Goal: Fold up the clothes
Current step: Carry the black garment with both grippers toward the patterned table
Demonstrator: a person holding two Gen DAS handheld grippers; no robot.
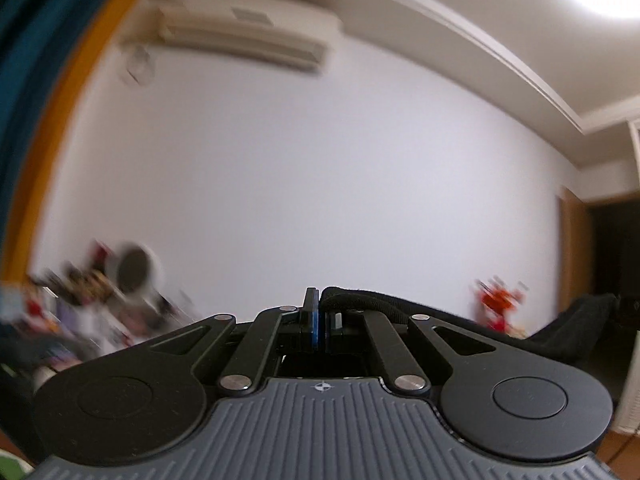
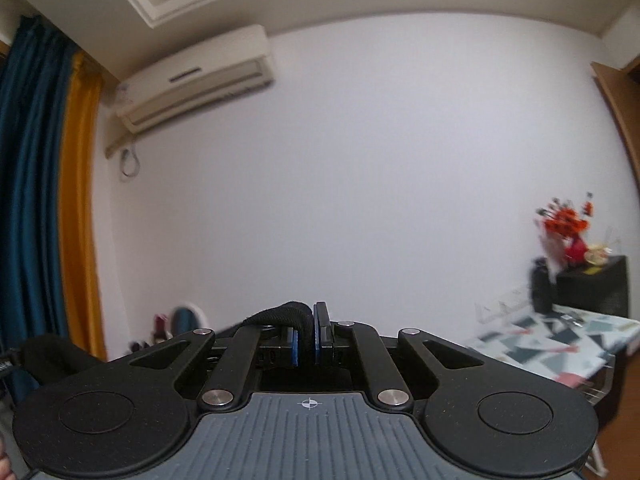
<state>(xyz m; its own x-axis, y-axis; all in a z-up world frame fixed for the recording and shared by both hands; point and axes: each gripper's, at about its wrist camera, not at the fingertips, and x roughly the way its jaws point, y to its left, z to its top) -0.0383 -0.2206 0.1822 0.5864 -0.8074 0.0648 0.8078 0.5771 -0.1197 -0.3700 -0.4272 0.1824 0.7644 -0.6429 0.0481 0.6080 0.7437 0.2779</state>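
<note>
The black garment (image 1: 460,312) is strung between the two grippers, its long axis running left to right. It leaves the left gripper (image 1: 319,320) rightward and the right gripper (image 2: 306,334) leftward, so neither hand is nearer. Both pairs of jaws are clamped together on a pinched edge of it. How it hangs below is hidden, probably slack.

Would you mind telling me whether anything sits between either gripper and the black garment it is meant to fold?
Nothing does. The left gripper is shut on the black garment, and the right gripper is shut on another edge of it, the cloth pinched between its blue pads. Both point level at the white wall.
</note>
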